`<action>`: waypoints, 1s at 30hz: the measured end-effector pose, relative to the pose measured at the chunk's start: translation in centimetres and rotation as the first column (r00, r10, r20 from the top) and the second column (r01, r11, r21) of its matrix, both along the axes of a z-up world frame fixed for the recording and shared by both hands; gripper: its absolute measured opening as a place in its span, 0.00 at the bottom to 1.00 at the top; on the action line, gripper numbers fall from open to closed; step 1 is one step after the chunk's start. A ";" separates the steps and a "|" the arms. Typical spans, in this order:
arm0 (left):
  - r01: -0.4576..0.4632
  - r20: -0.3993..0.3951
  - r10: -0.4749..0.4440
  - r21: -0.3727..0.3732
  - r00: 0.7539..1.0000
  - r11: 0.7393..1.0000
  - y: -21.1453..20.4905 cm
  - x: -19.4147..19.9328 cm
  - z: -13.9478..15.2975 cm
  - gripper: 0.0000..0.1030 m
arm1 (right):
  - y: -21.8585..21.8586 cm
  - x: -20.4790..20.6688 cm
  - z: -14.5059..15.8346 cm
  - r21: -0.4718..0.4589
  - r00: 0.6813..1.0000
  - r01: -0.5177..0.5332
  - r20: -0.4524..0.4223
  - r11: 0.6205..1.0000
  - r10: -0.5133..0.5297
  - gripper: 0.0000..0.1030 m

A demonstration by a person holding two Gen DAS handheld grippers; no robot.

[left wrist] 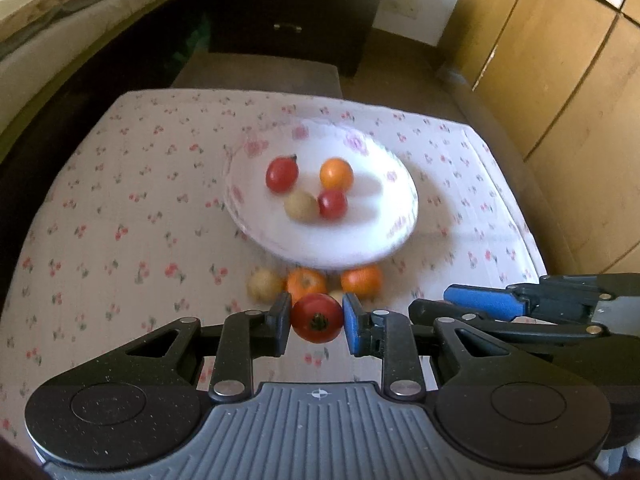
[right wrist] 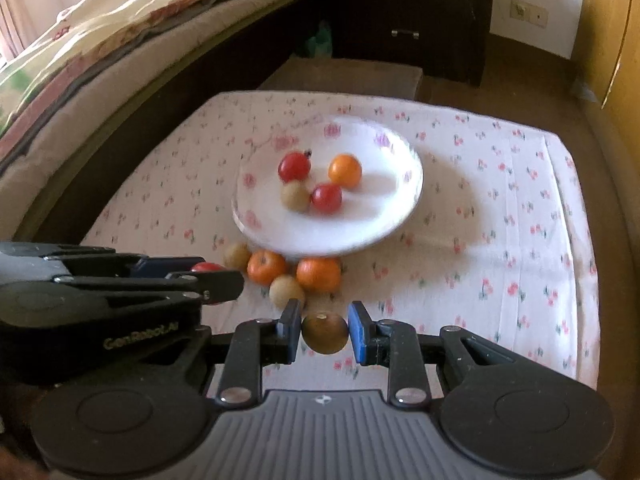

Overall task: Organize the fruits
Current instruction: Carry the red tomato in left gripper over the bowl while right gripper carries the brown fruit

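Observation:
A white floral plate point(left wrist: 360, 236) point(right wrist: 360, 232) sits mid-table holding two red tomatoes point(left wrist: 282, 174) point(left wrist: 333, 204), an orange fruit point(left wrist: 336, 174) and a tan fruit point(left wrist: 302, 207). In front of the plate lie two oranges point(left wrist: 306, 282) point(left wrist: 361, 280) and tan fruits point(left wrist: 265, 284). My left gripper point(left wrist: 316, 320) is shut on a red tomato point(left wrist: 317, 318) near the table's front. My right gripper point(right wrist: 324, 332) is shut on a brown-tan fruit point(right wrist: 325, 331), just right of the left gripper point(right wrist: 192, 276).
The table wears a white cherry-print cloth point(left wrist: 120, 200) point(right wrist: 500, 220). A bed point(right wrist: 100, 60) runs along the left. A dark drawer unit point(left wrist: 296, 12) stands behind and a wooden wardrobe point(left wrist: 560, 60) at right. A low brown stool point(right wrist: 348, 76) sits beyond the table.

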State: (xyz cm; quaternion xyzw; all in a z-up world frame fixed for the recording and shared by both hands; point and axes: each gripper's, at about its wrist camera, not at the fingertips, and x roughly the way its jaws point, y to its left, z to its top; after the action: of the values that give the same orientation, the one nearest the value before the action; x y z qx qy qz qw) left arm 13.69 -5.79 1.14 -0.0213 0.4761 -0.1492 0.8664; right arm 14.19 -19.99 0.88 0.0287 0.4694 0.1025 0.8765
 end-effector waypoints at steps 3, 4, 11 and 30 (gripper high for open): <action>-0.008 -0.002 0.008 -0.003 1.000 1.000 -0.3 1.6 -0.2 0.34 | -0.4 1.9 0.1 0.003 1.000 0.008 0.006 1.000 -0.008 0.27; -0.014 -0.003 0.014 -0.005 1.000 1.000 -0.4 2.1 -0.3 0.34 | -0.5 2.5 0.0 0.001 1.000 0.007 0.006 1.000 -0.007 0.27; -0.044 -0.027 0.044 0.006 0.999 0.999 -0.7 5.6 -1.5 0.33 | -0.8 6.1 -1.4 -0.003 1.000 0.011 -0.011 1.000 -0.011 0.27; -0.096 -0.041 0.096 0.010 0.994 0.995 -0.1 7.4 -2.3 0.33 | -0.3 8.1 -2.3 -0.009 1.000 0.018 0.004 1.000 -0.018 0.28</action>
State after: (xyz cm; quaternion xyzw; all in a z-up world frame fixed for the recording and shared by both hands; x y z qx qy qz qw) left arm 21.05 -5.92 -1.16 -0.0441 0.4930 -0.1050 0.8625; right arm 22.31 -20.26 -1.43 0.0289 0.4677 0.0924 0.8786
